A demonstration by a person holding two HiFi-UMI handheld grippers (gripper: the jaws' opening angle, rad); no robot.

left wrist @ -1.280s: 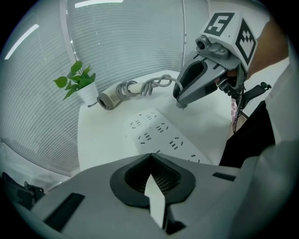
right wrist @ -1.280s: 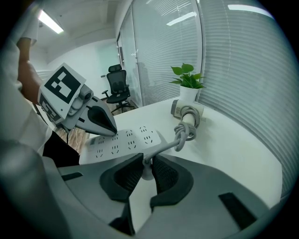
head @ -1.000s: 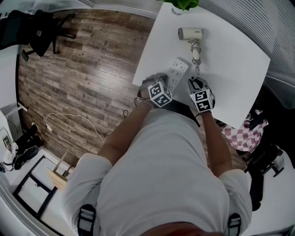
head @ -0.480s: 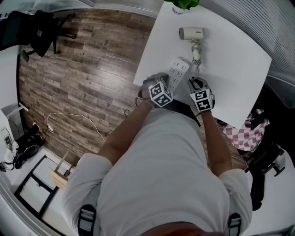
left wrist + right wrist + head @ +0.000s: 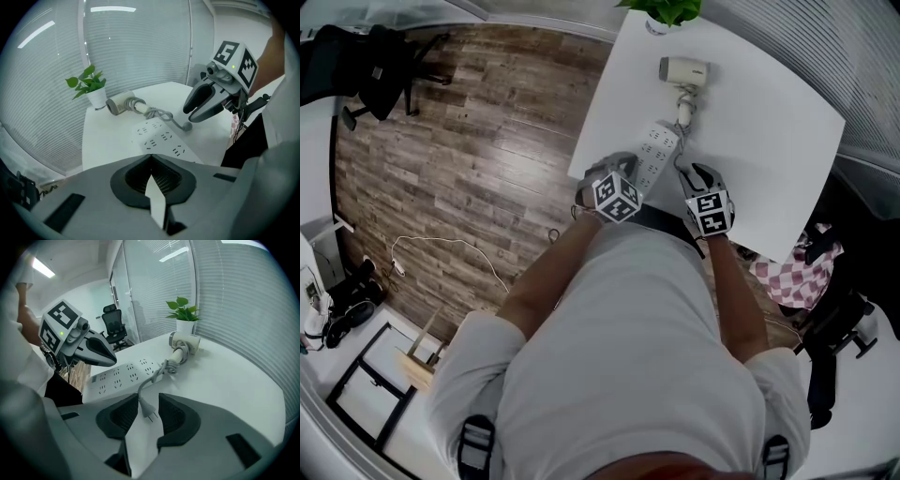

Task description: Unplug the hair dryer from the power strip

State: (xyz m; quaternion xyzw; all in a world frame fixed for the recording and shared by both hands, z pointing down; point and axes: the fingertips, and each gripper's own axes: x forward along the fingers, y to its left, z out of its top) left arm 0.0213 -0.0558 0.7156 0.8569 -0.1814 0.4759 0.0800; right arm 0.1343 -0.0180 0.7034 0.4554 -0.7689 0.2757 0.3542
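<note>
The white power strip [image 5: 652, 153] [image 5: 161, 138] [image 5: 123, 373] lies on the white table [image 5: 769, 141]. The grey hair dryer [image 5: 684, 70] [image 5: 123, 104] [image 5: 184, 341] lies beyond it. Its plug [image 5: 147, 409] is out of the strip and rests on the table, prongs bare. My right gripper [image 5: 147, 397] [image 5: 698, 178] [image 5: 189, 114] has just been opening its jaws, and they stand apart on either side of the plug without touching it. My left gripper [image 5: 151, 157] [image 5: 630, 173] [image 5: 110, 359] is shut at the strip's near end with nothing seen between its jaws.
A small potted plant [image 5: 661, 9] [image 5: 93, 89] [image 5: 185, 315] stands at the table's far corner behind the dryer. The dryer's cable [image 5: 161, 370] coils beside the strip. Wood floor [image 5: 469, 141] lies past the table's left edge, and an office chair [image 5: 375, 56] stands further left.
The dryer's cable, earlier running straight to the right gripper, now curves slack beside the strip. Both hands have stayed nearly where they were.
</note>
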